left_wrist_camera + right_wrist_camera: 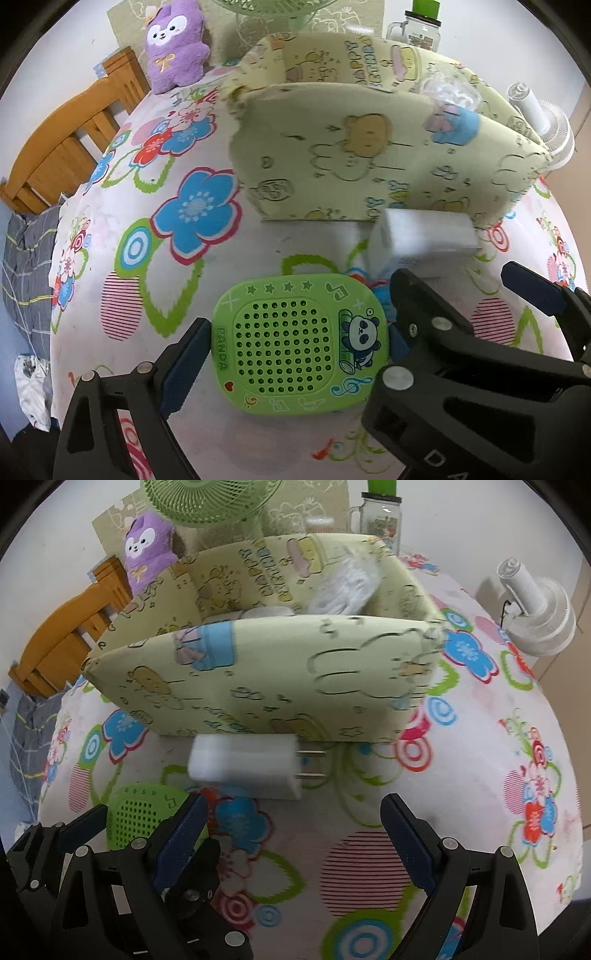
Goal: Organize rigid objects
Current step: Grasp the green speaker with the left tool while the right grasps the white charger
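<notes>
A green panda-print plastic case [299,347] sits between the blue pads of my left gripper [295,343], which is shut on it just above the flowered tablecloth. The case also shows at the lower left of the right wrist view [142,818]. A white plug adapter [247,764] lies on the cloth against the front of the pale yellow fabric storage box [295,679]; it also shows in the left wrist view [421,236]. My right gripper [295,834] is open and empty, just short of the adapter. The box [369,158] holds a clear crinkly item [347,579].
A purple plush toy [175,44], a green fan [207,498] and a glass jar [380,520] stand behind the box. A white fan [535,609] stands at the right. A wooden chair [74,133] stands at the table's left edge.
</notes>
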